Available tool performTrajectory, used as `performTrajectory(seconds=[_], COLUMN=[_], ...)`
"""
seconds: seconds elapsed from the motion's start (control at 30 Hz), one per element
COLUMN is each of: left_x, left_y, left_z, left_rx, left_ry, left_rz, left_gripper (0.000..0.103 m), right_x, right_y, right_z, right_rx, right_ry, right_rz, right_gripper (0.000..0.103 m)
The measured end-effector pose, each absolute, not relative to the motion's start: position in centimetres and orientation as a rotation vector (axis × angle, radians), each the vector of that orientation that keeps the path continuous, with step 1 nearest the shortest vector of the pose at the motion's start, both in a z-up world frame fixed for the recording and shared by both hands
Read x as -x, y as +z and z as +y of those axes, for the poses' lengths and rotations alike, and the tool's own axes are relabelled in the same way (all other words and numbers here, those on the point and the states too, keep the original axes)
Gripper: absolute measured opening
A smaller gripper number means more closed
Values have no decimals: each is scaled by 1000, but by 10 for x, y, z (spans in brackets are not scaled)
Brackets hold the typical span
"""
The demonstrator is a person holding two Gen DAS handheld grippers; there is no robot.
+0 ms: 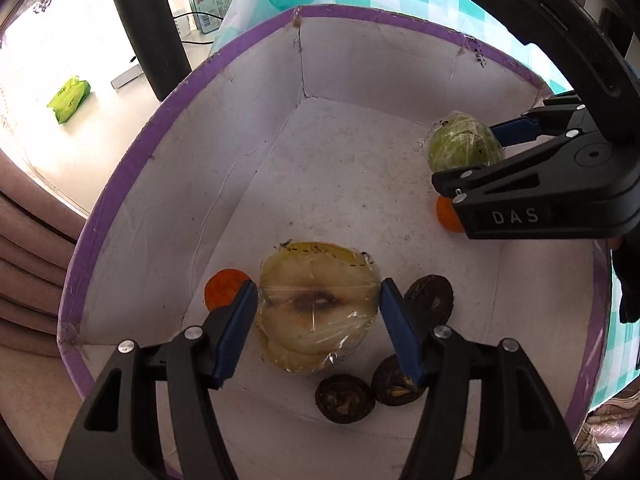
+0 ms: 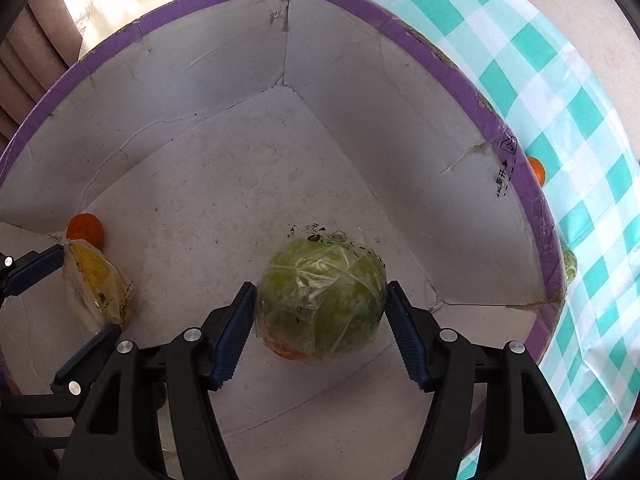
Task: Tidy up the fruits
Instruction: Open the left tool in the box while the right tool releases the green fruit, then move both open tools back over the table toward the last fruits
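Observation:
Both grippers are inside a white cardboard box with a purple rim (image 1: pixel 224 56); the box also shows in the right wrist view (image 2: pixel 436 64). My left gripper (image 1: pixel 318 320) is shut on a yellow fruit wrapped in plastic film (image 1: pixel 318 300), seen from the side in the right wrist view (image 2: pixel 96 284). My right gripper (image 2: pixel 320 320) is shut on a green fruit wrapped in film (image 2: pixel 324 300); this fruit shows at the box's far right in the left wrist view (image 1: pixel 464 146), with the right gripper (image 1: pixel 470 152) around it. Both fruits are low over the box floor.
In the box lie small oranges (image 1: pixel 224 288) (image 1: pixel 448 214) (image 2: pixel 85 230) and three dark shrivelled fruits (image 1: pixel 345 398). An orange (image 2: pixel 536 170) and a green fruit (image 2: pixel 569 266) sit outside on the teal checked cloth (image 2: pixel 560 80). A black flask (image 1: pixel 150 32) and green packet (image 1: pixel 69 98) stand beyond.

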State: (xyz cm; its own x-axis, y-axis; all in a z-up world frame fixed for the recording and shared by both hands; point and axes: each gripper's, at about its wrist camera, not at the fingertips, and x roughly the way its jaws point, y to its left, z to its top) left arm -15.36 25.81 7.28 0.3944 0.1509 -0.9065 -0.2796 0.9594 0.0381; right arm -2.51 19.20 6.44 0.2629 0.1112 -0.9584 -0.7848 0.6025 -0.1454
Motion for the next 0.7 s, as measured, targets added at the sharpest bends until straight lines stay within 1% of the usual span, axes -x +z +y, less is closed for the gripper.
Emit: performTrajectory(seconds=[0.07,0.13,0.17,0.23,0.53,0.6,0.7], left_x=[155,157,158,157,158,159,164], left_y=[75,77,78,78,78,80,85], left_z=[259,260,261,263,268,269,268], left_rx=[140,151,159,177,235,242,243], left_ry=[277,280,281,280,280,295,339], left_rz=[1125,1118,1116,1109,1099,1085,1040], left_gripper=[80,86,90,93,94,94,94], right_x=[26,27,28,30,37,37,45], right_y=[66,69,69,71,88,96,111], right_z=[190,188,187,186,174,169,159], right_rx=[696,684,686,684,614,573,506], right_ry=[687,709,709,709,752,773,803], right_rz=[1151,1143,1138,1127,1085,1053,957], right_gripper=[73,77,77,77,77,78,82])
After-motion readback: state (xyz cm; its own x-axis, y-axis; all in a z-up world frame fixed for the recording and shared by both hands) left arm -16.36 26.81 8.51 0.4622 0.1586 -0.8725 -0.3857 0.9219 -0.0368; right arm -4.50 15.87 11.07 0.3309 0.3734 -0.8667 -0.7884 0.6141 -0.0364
